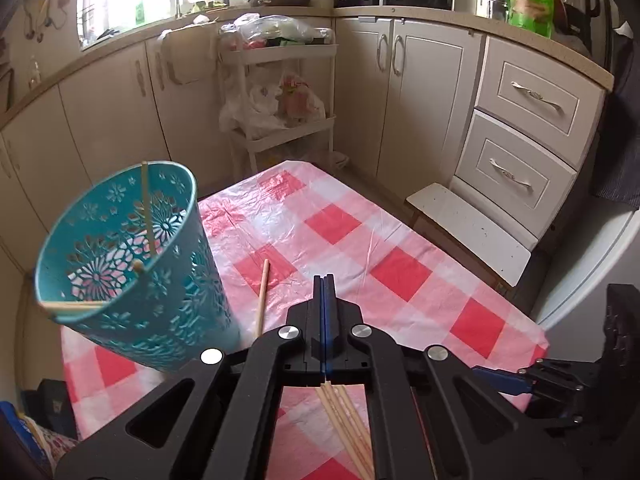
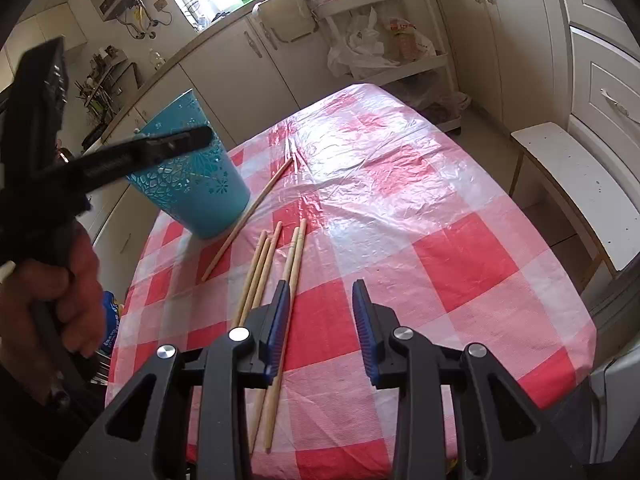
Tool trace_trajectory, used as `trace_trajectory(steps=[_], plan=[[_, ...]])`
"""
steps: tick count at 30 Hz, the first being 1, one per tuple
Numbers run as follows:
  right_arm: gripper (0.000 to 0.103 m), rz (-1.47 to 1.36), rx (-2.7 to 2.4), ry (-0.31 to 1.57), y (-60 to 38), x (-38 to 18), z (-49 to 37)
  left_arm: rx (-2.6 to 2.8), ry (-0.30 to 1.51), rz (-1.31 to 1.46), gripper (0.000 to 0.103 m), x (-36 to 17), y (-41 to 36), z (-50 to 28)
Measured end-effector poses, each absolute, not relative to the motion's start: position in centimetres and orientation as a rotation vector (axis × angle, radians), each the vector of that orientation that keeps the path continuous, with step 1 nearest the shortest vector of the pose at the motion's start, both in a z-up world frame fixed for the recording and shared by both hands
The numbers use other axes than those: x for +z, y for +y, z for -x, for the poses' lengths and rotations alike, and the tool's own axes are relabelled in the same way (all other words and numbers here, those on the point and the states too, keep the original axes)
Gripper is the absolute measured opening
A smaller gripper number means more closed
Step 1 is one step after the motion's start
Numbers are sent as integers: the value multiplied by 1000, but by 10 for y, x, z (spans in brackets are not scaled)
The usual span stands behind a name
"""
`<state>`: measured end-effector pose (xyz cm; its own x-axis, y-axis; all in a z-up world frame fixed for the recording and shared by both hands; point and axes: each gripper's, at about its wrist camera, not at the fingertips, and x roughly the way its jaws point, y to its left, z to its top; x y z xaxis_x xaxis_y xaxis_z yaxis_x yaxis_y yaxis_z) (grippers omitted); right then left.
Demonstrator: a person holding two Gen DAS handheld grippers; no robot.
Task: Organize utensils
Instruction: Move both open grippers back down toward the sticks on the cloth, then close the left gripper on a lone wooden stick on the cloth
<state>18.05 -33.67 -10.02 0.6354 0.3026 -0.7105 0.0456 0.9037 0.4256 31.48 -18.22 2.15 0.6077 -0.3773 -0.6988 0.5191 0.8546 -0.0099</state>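
while cup (image 2: 192, 176) nears table edge (image 2: 132, 276), right half bare

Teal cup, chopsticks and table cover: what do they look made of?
Teal cup: probably thin plastic, possibly painted metal; semi-matte, with cut-through flower patterns.
Chopsticks: pale bare wood or bamboo, matte and unvarnished.
Table cover: red-and-white check under clear plastic film, glossy; creases and glare show it.

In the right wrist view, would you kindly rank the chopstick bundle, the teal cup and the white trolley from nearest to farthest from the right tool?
1. Chopstick bundle: on the cloth, beside the right tool's left finger.
2. Teal cup: left, mid-table.
3. White trolley: beyond the table's far end.
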Motion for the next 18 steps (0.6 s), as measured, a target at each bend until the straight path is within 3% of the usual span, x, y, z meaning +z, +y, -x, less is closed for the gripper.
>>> trace_trajectory(steps=[4, 5, 6, 7, 11, 13, 14, 15, 17, 18], plan=[[37, -426, 159, 870, -332, -98, -180, -428, 825, -377, 4, -16, -212, -340], [37, -423, 161, 868, -331, -97, -180, -376, 827, -438, 16, -31, -220, -349], [37, -421, 161, 866, -331, -97, -180, -314, 826, -485, 36, -44, -224, -355], [37, -417, 160, 865, -331, -97, -180, -260, 822, -508, 44, -53, -227, -363], [37, -432, 152, 872, -336, -101, -182, -170, 875, -575, 59, -85, -238, -387], [37, -438, 153, 872, -338, -101, -183, -167, 889, -528, 60, -90, -234, -392], [37, -439, 153, 869, -339, -101, -183, -181, 916, -475, 53, -88, -229, -395], [37, -441, 153, 868, -339, -101, -183, -225, 945, -426, 31, -88, -226, -397], [37, -446, 152, 865, -340, -100, -183, -290, 998, -407, 0, -88, -226, -394], [37, -449, 151, 863, -340, -100, -183, -329, 1007, -384, 0, -88, -226, -391]])
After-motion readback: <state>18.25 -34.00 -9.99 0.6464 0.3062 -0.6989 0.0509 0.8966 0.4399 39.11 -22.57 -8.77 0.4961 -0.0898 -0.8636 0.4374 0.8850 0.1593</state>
